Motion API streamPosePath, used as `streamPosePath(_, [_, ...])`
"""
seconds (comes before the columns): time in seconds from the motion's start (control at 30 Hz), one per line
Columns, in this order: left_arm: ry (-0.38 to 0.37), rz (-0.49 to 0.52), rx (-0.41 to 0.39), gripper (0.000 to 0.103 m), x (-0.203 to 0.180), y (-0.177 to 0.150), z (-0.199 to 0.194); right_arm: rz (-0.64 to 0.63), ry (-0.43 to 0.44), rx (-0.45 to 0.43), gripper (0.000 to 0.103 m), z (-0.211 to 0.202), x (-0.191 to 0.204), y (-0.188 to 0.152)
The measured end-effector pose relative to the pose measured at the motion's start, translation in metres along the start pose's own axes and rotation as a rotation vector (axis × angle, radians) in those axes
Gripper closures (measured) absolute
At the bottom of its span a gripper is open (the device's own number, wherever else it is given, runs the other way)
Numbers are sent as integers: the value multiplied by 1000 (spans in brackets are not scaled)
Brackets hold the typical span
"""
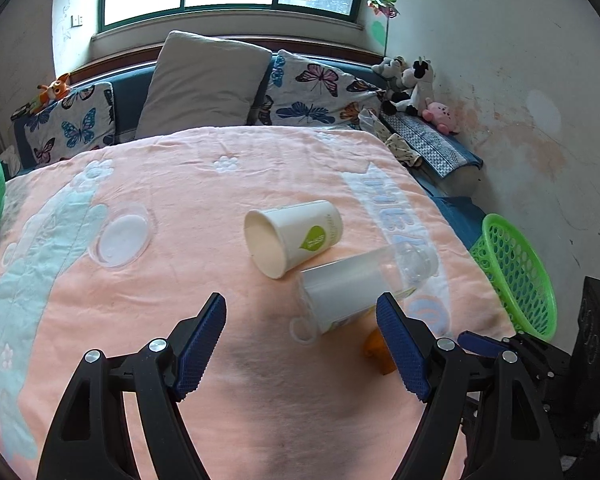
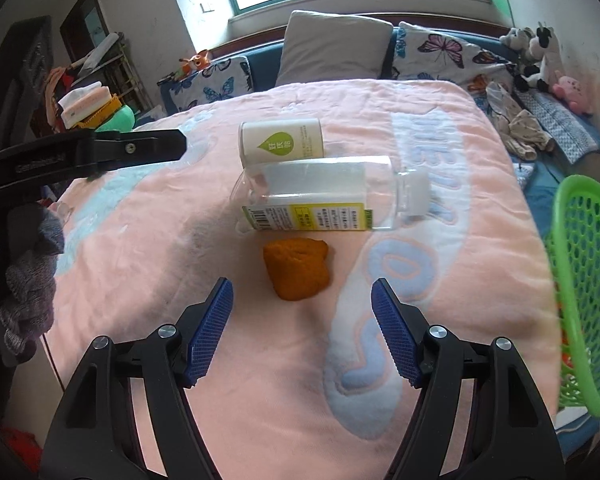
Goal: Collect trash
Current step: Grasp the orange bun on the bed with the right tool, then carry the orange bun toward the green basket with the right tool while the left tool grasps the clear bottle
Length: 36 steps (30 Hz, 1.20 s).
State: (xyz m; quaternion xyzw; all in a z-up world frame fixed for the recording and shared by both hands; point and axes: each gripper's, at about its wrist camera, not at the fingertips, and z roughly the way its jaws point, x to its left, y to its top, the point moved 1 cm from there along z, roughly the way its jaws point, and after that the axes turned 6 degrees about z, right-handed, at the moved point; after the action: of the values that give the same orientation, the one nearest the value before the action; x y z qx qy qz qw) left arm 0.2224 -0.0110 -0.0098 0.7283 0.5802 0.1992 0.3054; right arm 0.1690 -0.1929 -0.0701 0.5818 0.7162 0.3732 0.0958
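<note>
I'm holding both claws open and empty over the bed [image 2: 140, 264]: left claw [image 1: 300, 344], bottle [image 1: 360, 284] at 1 o'clock; right claw [image 2: 302, 330], orange lump [image 2: 298, 270] at 12.

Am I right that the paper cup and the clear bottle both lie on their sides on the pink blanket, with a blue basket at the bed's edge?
Nearly: the basket is green, not blue, as the right wrist view shows. The paper cup and clear bottle do lie on their sides on the pink blanket.
</note>
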Motion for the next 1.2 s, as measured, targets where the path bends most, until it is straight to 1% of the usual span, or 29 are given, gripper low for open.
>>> streamPosePath(0.1, [1,-12,5,28,7,-1,3,11,4,14,33,14,4,3])
streamPosePath(0.2, [-1,-16,8,28,12,-2,6,-1,-15,25,33,30,11,7])
streamPosePath(0.37, [-5,-11,14,28,16,-2,11,-6,-43,43,38,50,13,10])
streamPosePath(0.5, [-9,-6,17,28,18,-1,14,2,-54,55,46,62,12,11])
streamPosePath(0.57, [-12,-4,17,28,18,-1,16,5,-63,59,52,66,11,11])
streamPosePath(0.63, [-17,5,20,28,16,-1,18,4,-71,55,55,67,9,10])
streamPosePath(0.67, [-20,12,21,28,14,-1,19,8,-65,53,57,65,8,10])
streamPosePath(0.8, [-36,50,26,28,3,3,24,23,-44,49,58,56,2,8])
streamPosePath(0.9, [-50,85,27,28,-8,9,29,14,-50,38,59,44,0,6])
streamPosePath(0.97, [-69,124,31,27,-20,13,34,16,-53,28,59,33,-5,4])
streamPosePath(1.03, [-93,165,39,21,-32,17,40,15,-62,16,59,21,-11,3])
streamPosePath(1.1, [-114,196,45,20,-41,19,45,17,-72,5,59,10,-18,1])
streamPosePath(1.2, [-124,280,55,18,-59,23,57,30,-92,-13,59,-10,-32,-2])
